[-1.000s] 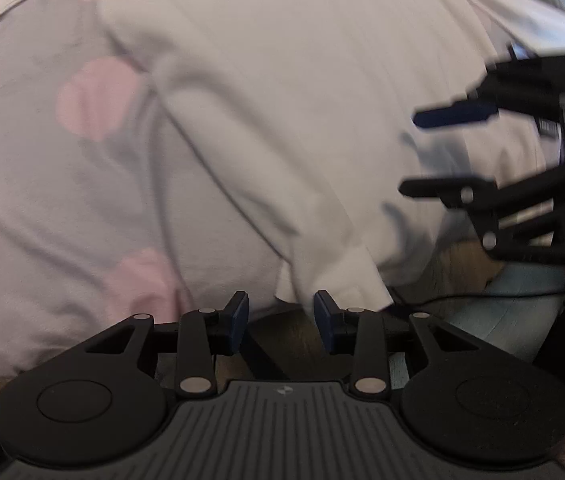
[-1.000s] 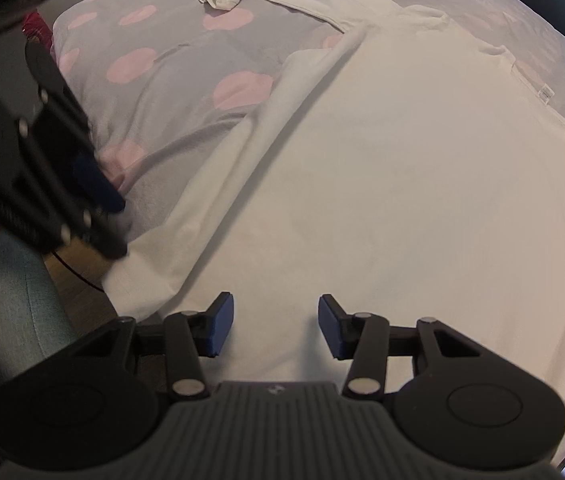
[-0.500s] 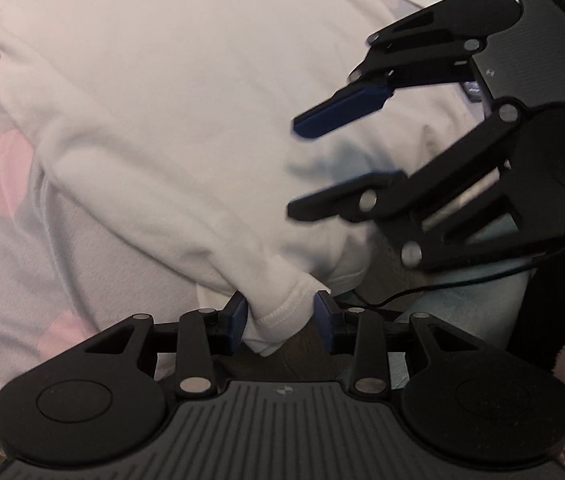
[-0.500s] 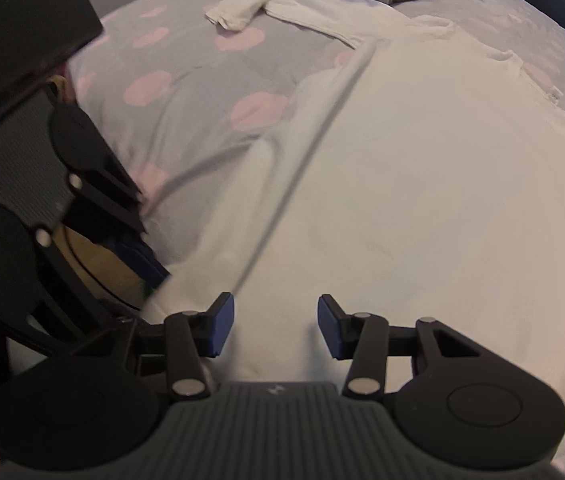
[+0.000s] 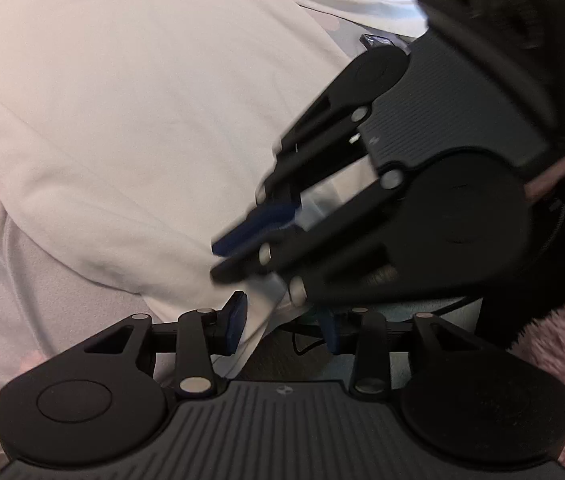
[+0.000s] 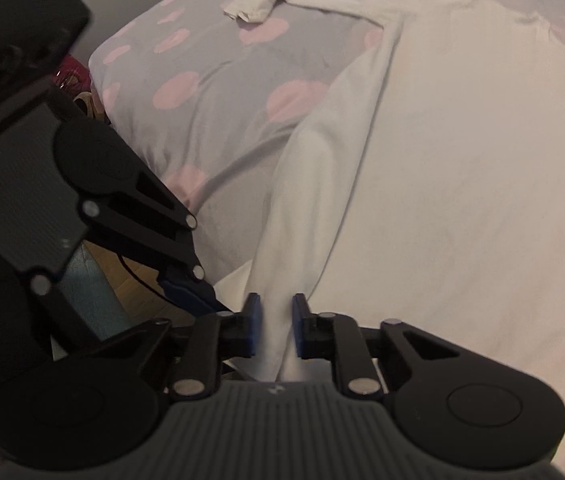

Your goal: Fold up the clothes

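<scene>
We see the white shirt (image 6: 462, 184) spread on the dotted bedsheet (image 6: 210, 80), unfolded — near-left hem pinched by the right gripper (image 6: 275, 330); left gripper (image 5: 282, 322) spread around its corner.

My right gripper (image 5: 242, 240) crowds my left (image 5: 282, 322) at 1 o'clock; bedspread (image 6: 218, 80) lies open at 11.

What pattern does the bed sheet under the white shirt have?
The bed sheet is grey with large pink dots, clearest in the right wrist view.
</scene>
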